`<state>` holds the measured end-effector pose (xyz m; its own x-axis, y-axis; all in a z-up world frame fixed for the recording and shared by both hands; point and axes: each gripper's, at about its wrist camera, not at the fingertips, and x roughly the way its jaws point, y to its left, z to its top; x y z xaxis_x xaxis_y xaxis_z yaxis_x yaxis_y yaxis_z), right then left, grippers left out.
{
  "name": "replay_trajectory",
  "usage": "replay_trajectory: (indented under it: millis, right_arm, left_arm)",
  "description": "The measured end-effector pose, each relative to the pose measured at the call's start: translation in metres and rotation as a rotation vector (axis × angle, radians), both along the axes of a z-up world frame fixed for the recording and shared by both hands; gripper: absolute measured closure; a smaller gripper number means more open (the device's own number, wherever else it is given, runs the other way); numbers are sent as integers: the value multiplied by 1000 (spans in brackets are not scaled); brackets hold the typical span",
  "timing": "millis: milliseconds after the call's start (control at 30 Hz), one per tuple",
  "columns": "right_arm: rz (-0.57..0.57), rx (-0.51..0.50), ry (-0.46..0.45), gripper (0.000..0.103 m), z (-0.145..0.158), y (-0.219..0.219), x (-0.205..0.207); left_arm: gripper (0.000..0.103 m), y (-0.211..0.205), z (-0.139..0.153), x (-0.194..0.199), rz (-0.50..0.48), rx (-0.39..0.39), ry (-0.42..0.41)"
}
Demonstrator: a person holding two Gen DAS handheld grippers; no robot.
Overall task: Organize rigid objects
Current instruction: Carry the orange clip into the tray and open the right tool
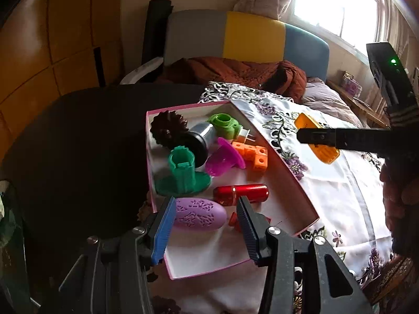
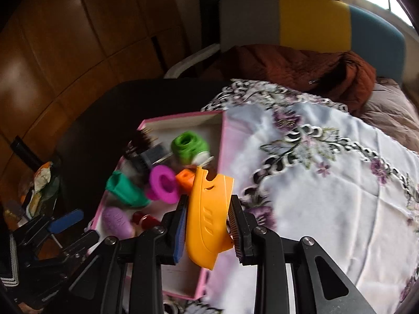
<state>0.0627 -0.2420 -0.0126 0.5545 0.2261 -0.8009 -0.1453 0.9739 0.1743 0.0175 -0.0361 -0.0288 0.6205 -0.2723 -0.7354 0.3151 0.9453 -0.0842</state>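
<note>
A pink-edged white box [image 1: 285, 180] on the flowered cloth holds several rigid objects: a purple oval piece [image 1: 200, 216], a red cylinder [image 1: 243, 193], a teal stand [image 1: 183, 172], a magenta funnel [image 1: 222, 158], orange cubes [image 1: 252, 154], a green plug piece [image 1: 226, 125] and a dark gear [image 1: 167, 128]. My left gripper [image 1: 205, 210] is open, empty, just above the box's near end. My right gripper [image 2: 208, 206] is shut on a yellow-orange plastic piece [image 2: 209, 214], held above the box's right wall [image 2: 225, 141]; the left wrist view shows this piece [image 1: 318, 138] over the cloth.
A white cloth with purple flowers [image 2: 327, 196] covers the right part of the dark table [image 1: 78, 144]. A chair with a grey, yellow and blue back [image 1: 248, 36] and a rust-brown jacket [image 1: 235, 70] stand behind. Clutter lies at the left edge [image 2: 39, 183].
</note>
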Motion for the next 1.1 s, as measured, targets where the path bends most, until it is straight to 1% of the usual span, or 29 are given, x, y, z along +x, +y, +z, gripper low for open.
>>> replay_trajectory:
  millis: [133, 333, 500, 700, 967, 1033, 1100]
  right_arm:
    - [35, -1, 22, 73, -7, 17, -6]
    - [62, -5, 56, 73, -20, 25, -11]
    - [74, -12, 88, 73, -28, 30, -19]
    - [54, -32, 125, 73, -41, 36, -23]
    - [17, -76, 136, 73, -48, 38, -20]
    - [3, -81, 153, 73, -52, 37, -18]
    - [2, -105, 145, 73, -55, 41, -18]
  left_arm:
    - [55, 6, -2, 1, 17, -7, 9]
    - [55, 18, -3, 4, 57, -11, 17]
    - [55, 32, -2, 9, 108, -13, 17]
    - [55, 46, -1, 10, 157, -12, 18]
    - [55, 52, -2, 10, 184, -3, 18]
    - [54, 53, -2, 10, 196, 3, 14]
    - [54, 55, -2, 11, 207, 7, 13]
